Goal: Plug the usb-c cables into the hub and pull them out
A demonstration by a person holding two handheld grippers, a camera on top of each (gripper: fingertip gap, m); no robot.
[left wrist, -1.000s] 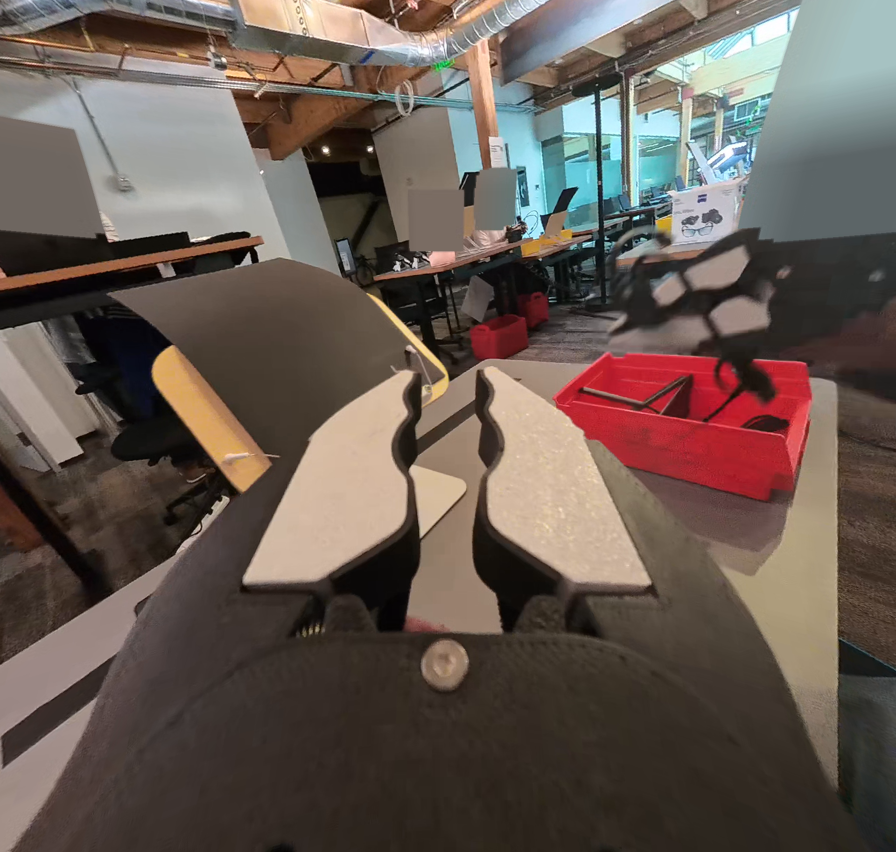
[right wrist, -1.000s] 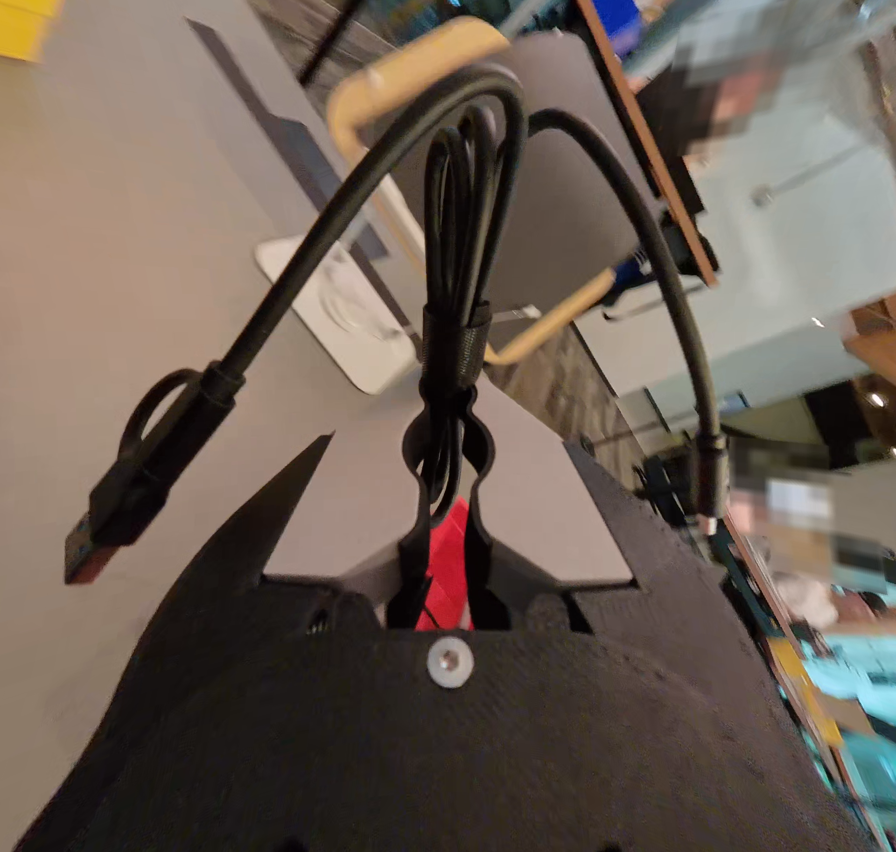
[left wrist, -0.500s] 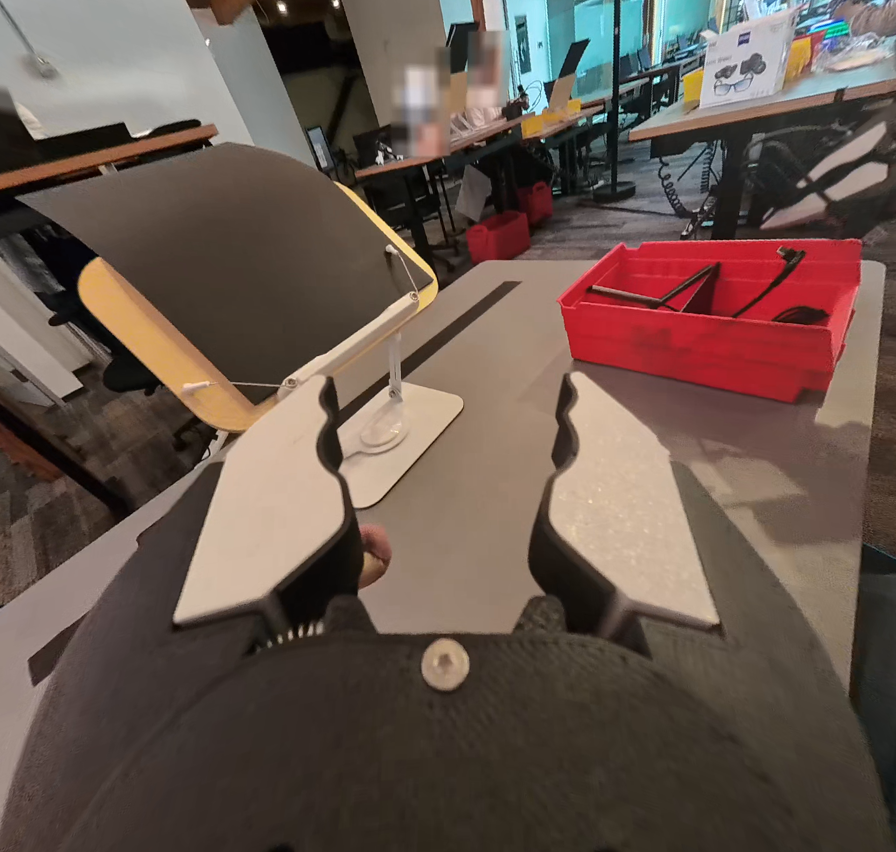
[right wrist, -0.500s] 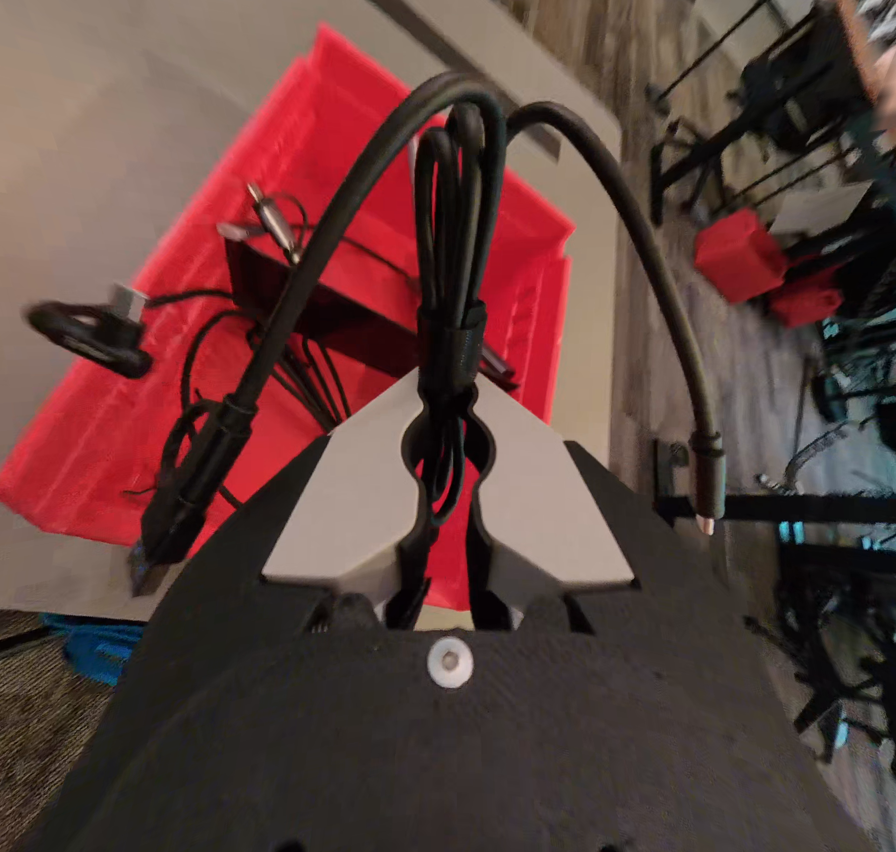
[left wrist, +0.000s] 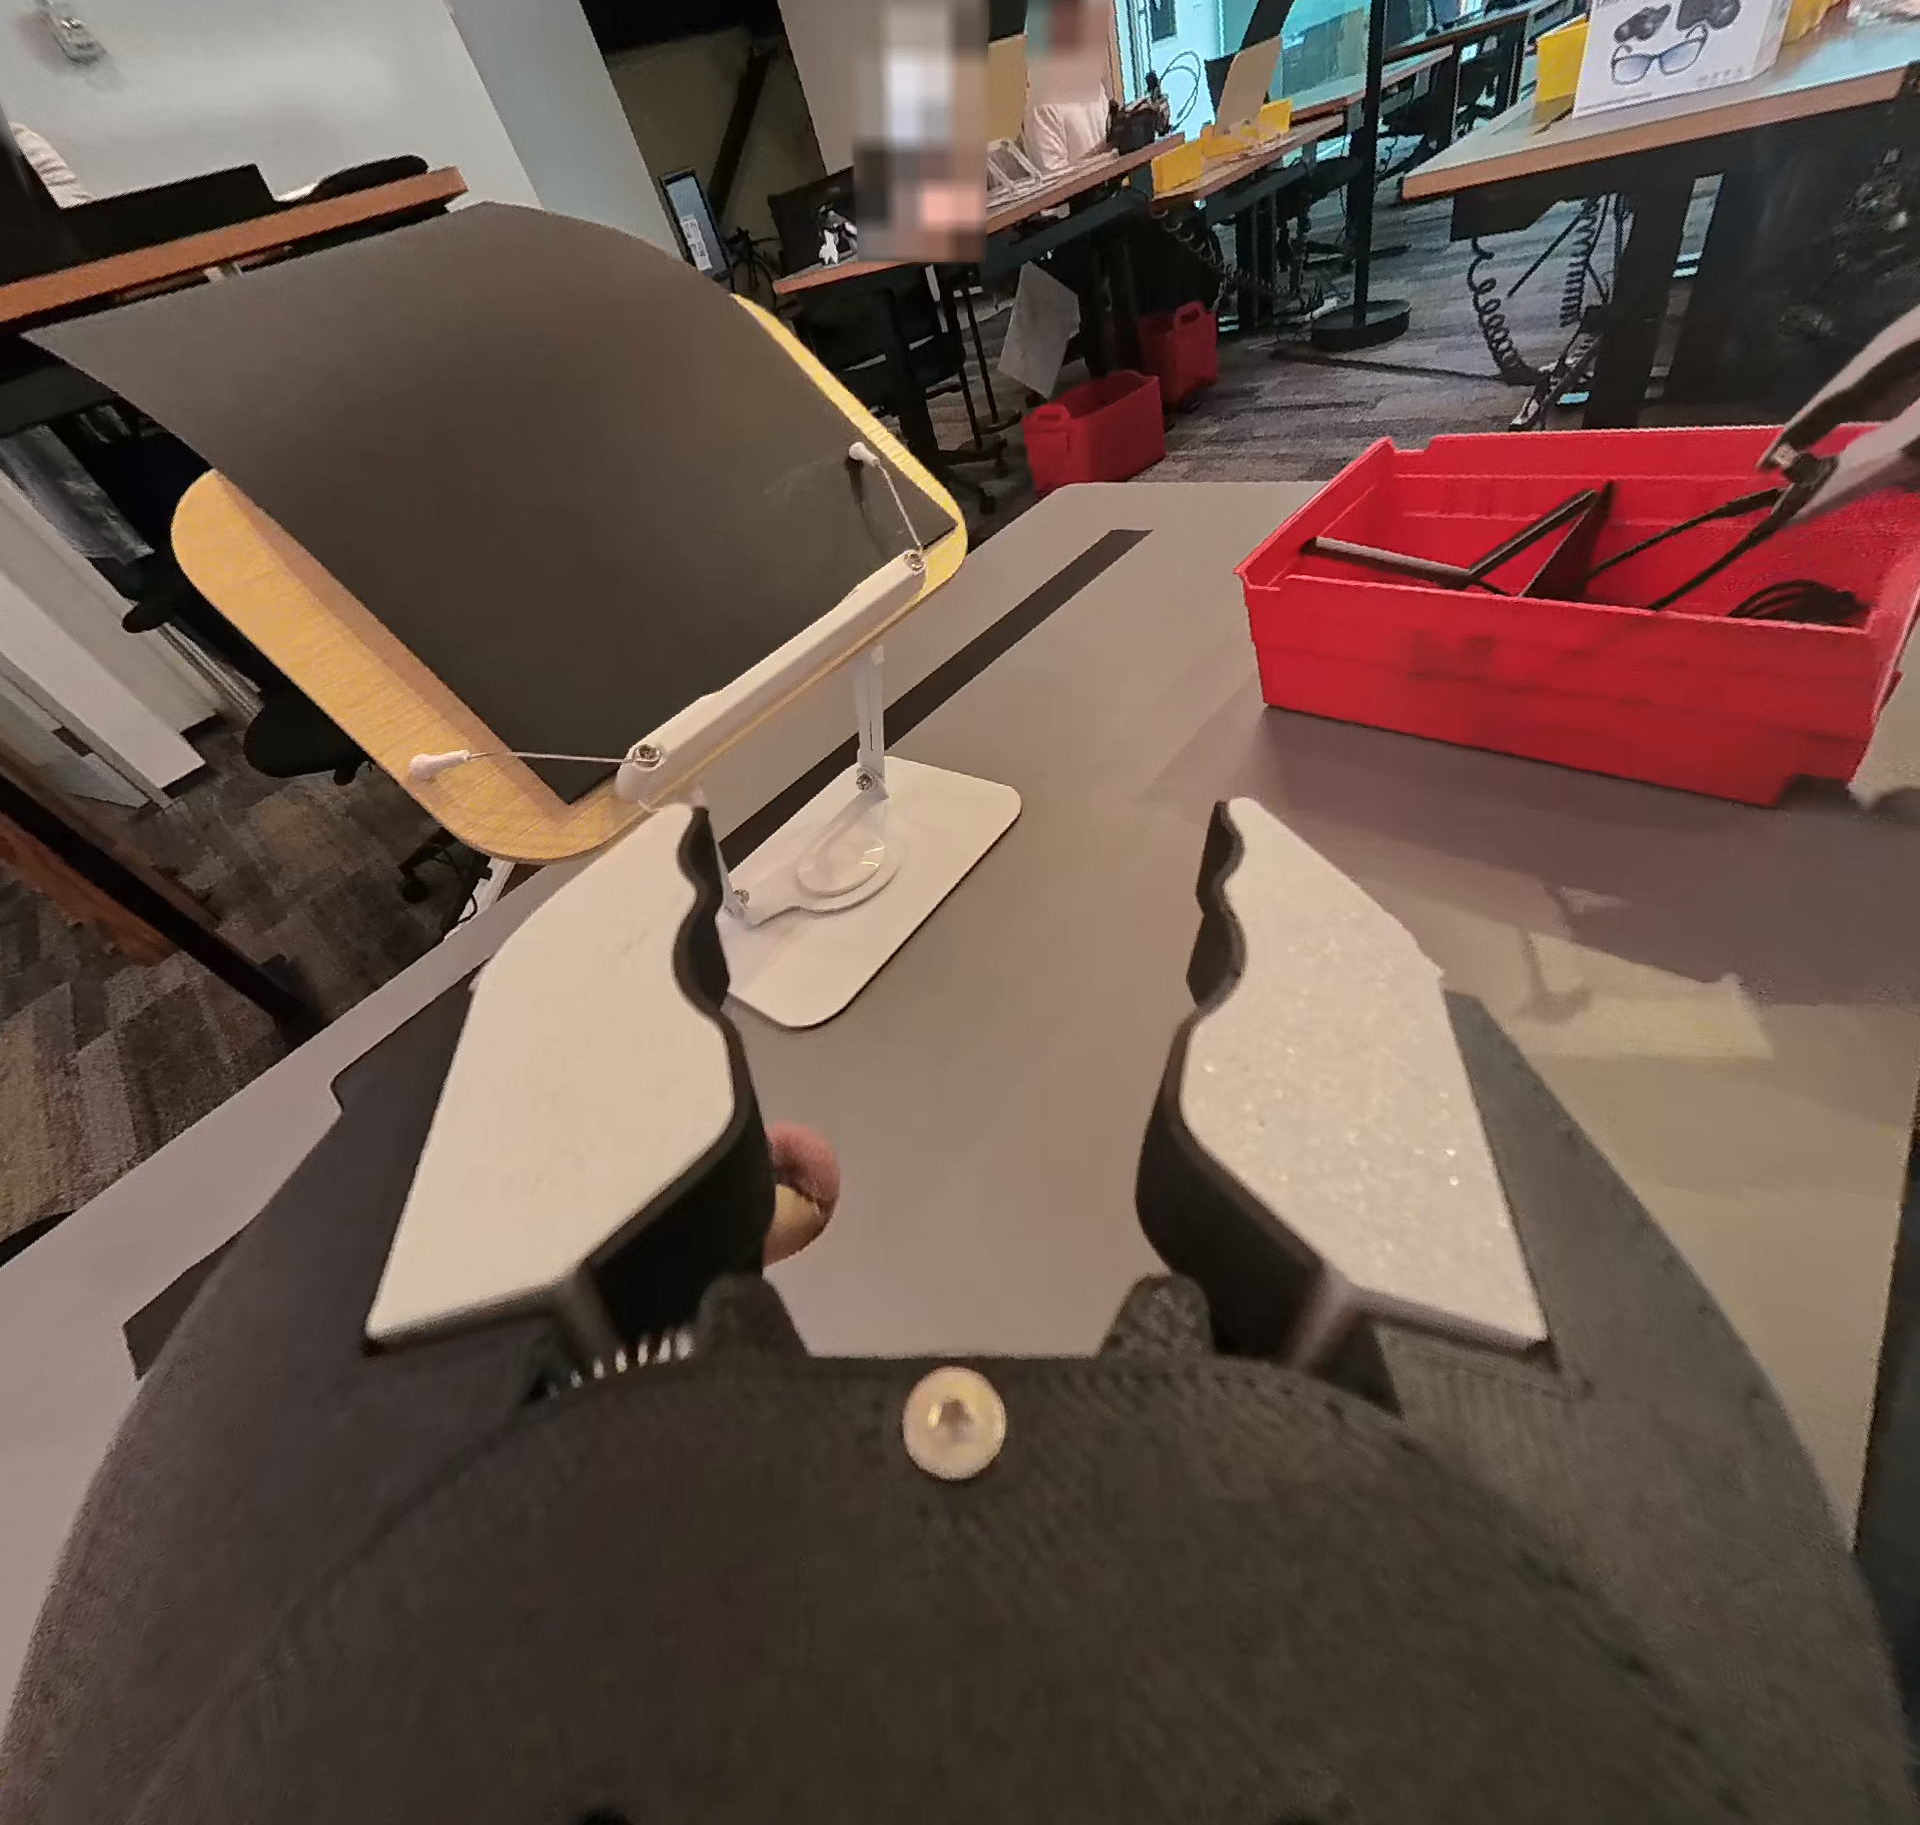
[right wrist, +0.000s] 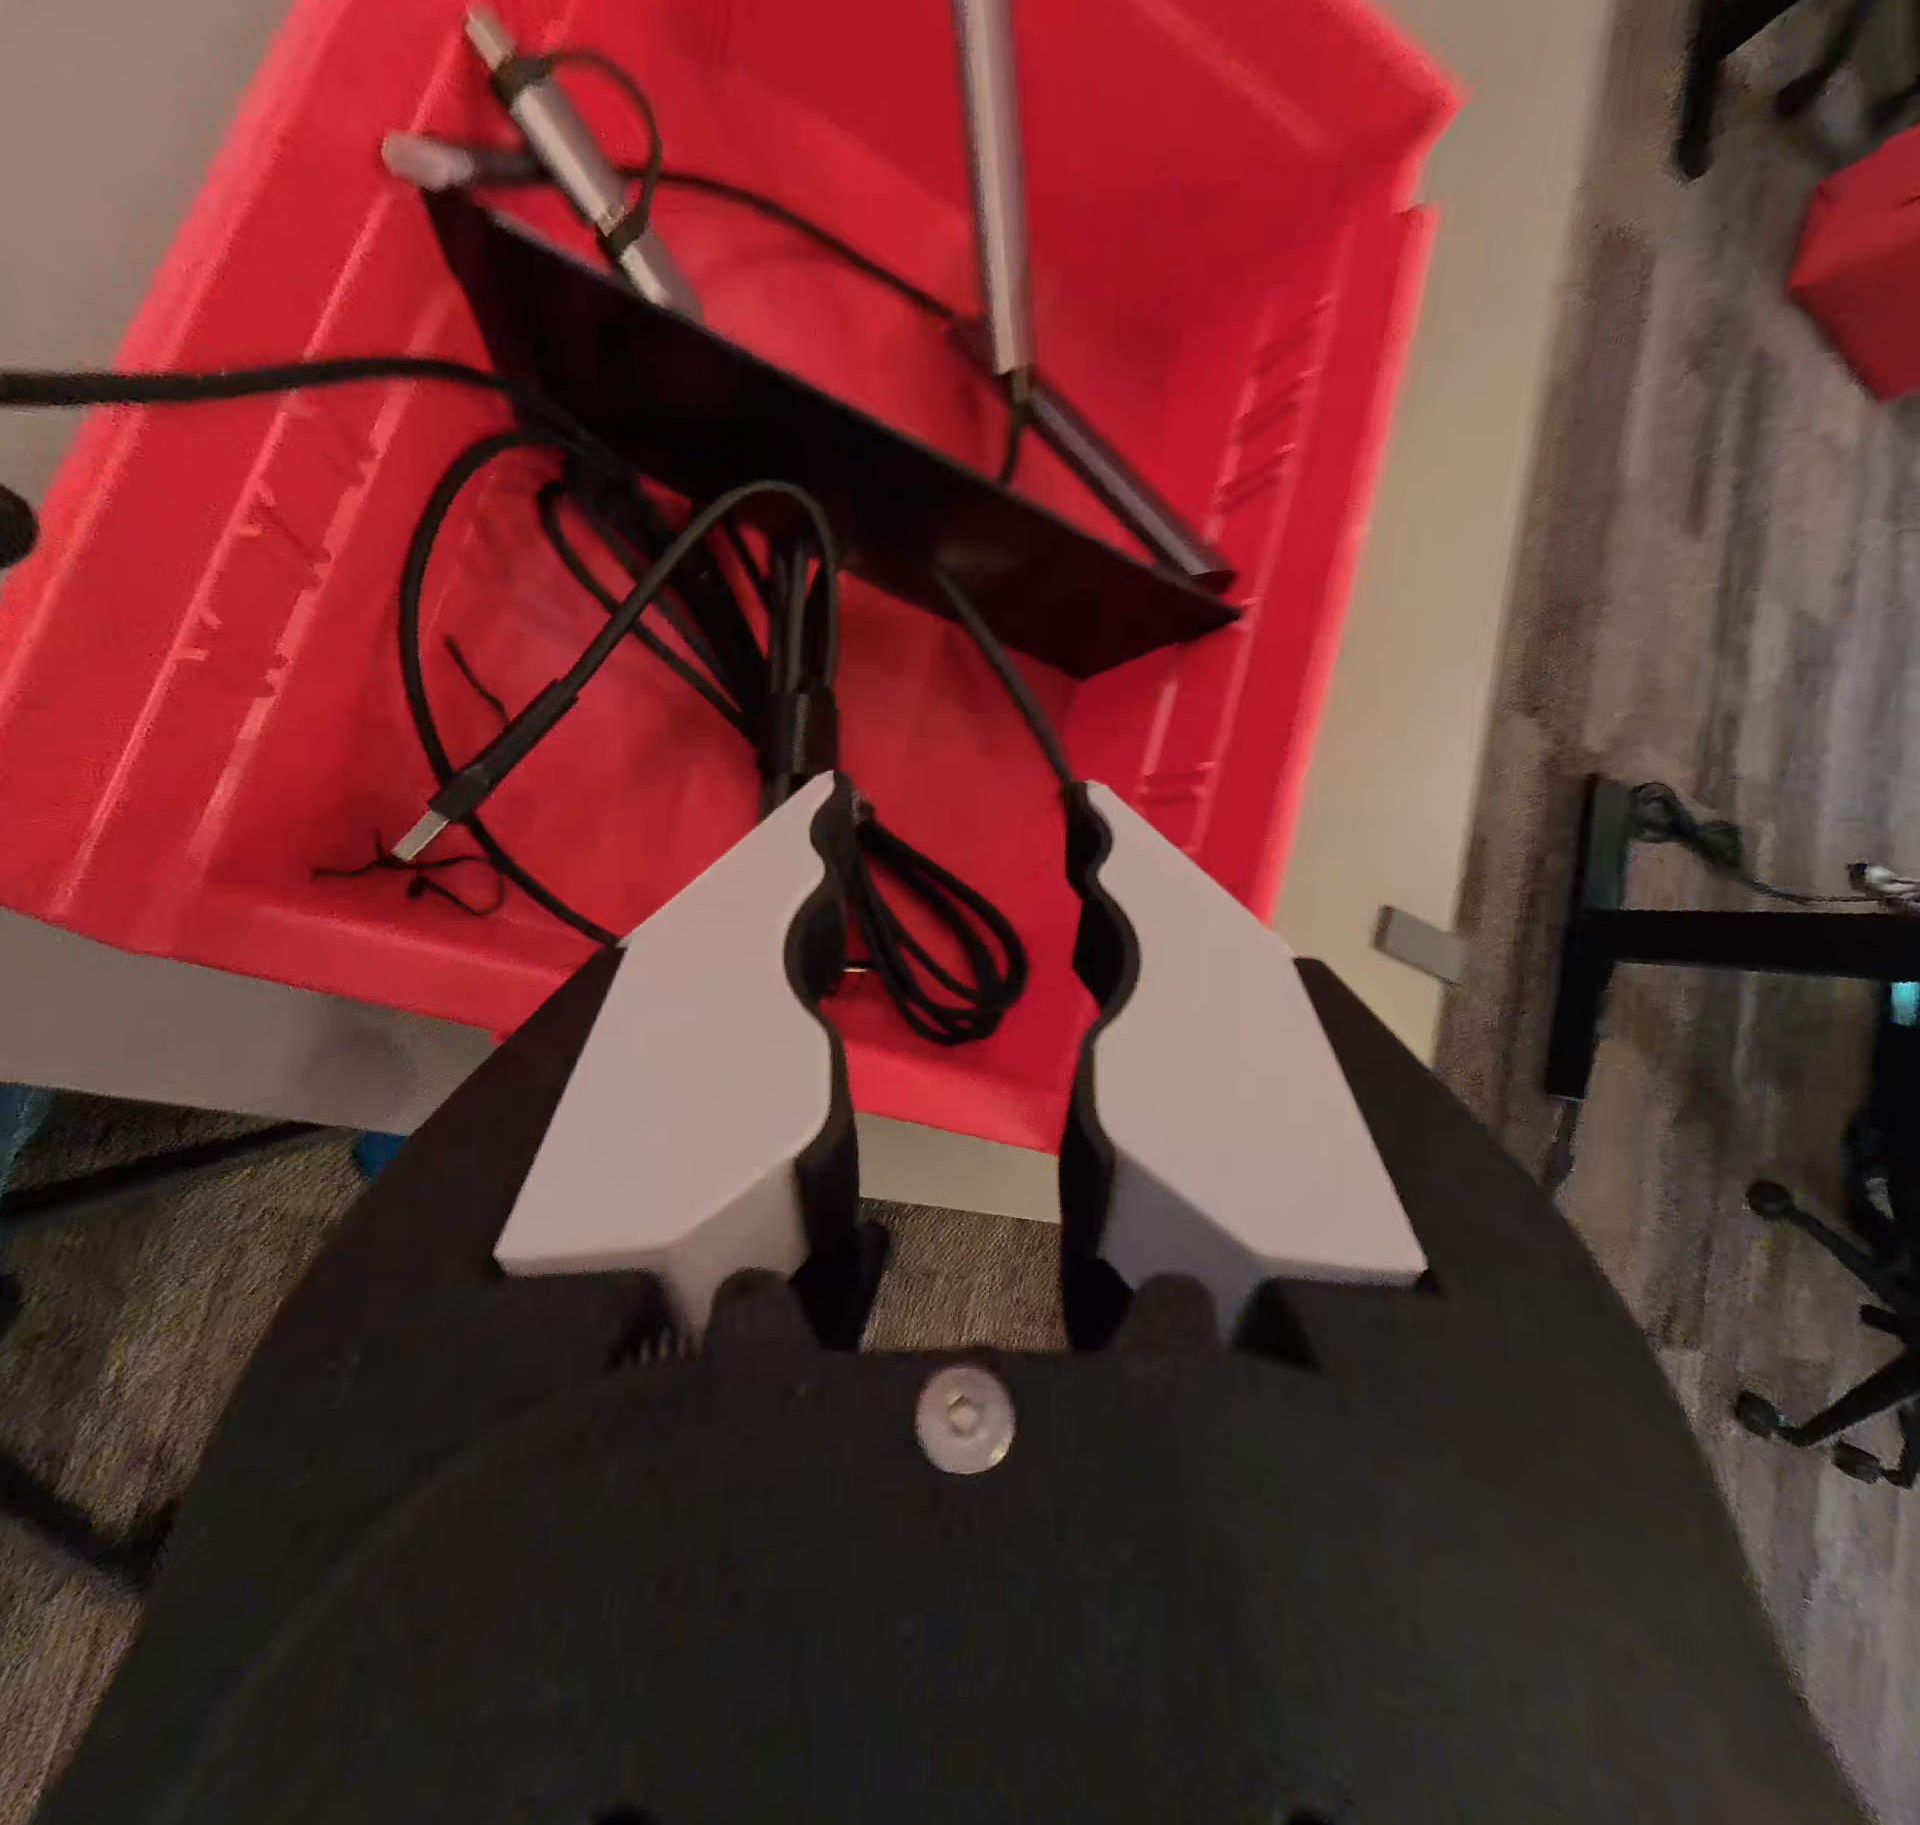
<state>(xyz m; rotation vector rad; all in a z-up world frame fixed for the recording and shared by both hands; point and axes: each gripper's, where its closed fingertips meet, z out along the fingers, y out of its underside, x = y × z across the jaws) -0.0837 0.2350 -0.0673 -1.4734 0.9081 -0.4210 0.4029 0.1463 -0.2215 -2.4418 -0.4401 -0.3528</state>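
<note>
One cable (right wrist: 940, 954) between parted fingers (right wrist: 707, 1037).

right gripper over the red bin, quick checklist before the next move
1. Right gripper open and empty: ok, a clear gap between the jaws.
2. Bundled black cable down inside the red bin: ok, lying on the bin floor.
3. Cable clear of the fingers: cannot tell, its strap end sits right beside the left fingertip.
4. Left gripper open and empty: ok, over the grey table.
5. Hub located: cannot tell, only silver-ended cables and a black divider are visible.
</note>
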